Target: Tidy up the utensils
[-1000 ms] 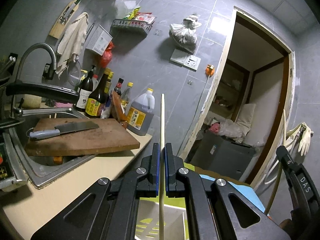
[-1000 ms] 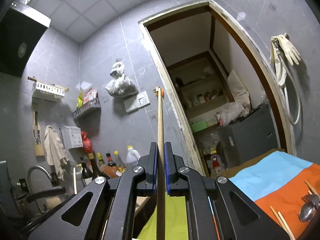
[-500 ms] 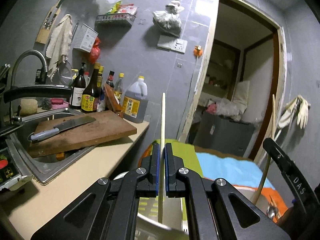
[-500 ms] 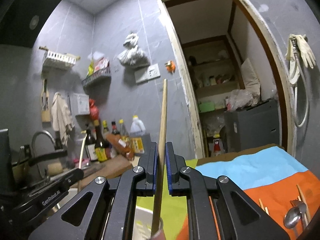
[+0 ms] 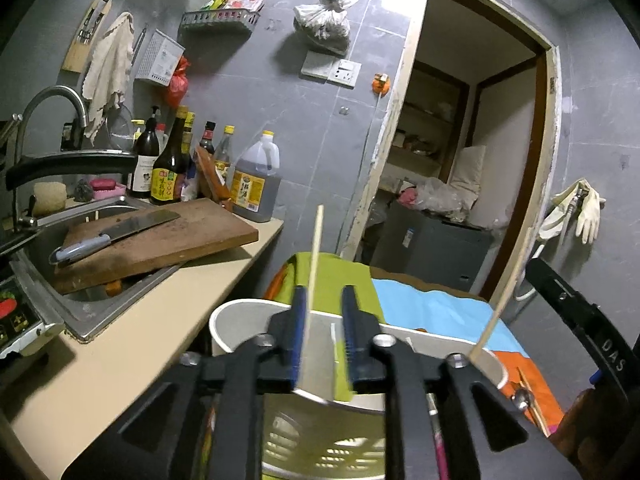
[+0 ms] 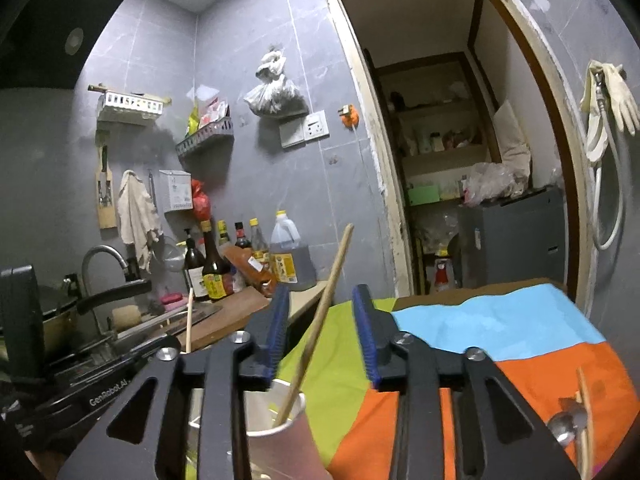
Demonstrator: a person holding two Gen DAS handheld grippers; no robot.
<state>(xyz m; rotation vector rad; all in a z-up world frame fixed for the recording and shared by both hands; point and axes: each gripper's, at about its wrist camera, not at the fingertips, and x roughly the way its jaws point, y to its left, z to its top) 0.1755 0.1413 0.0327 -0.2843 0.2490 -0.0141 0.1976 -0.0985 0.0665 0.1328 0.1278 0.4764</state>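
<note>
In the left wrist view my left gripper (image 5: 323, 300) hangs over a white slotted utensil holder (image 5: 224, 320). Its jaws are opening, and a pale chopstick (image 5: 314, 248) stands loose between them, close to the left pad. In the right wrist view my right gripper (image 6: 322, 308) is also opening. A brown chopstick (image 6: 332, 280) leans free between its pads, with its lower end in a pink cup (image 6: 288, 436). A spoon (image 6: 564, 428) and more chopsticks (image 6: 584, 412) lie on the orange part of the cloth (image 6: 480, 320).
To the left a counter carries a wooden cutting board (image 5: 192, 236) with a cleaver (image 5: 116, 232) over the sink (image 5: 80, 320). Bottles (image 5: 256, 184) stand against the wall by the tap (image 5: 52, 100). A doorway (image 5: 472, 160) opens behind the table.
Both grippers held their chopsticks clamped upright; now both pairs of jaws have parted. The chopsticks have slid lower and lean, and the holder and cup have come into view below.
</note>
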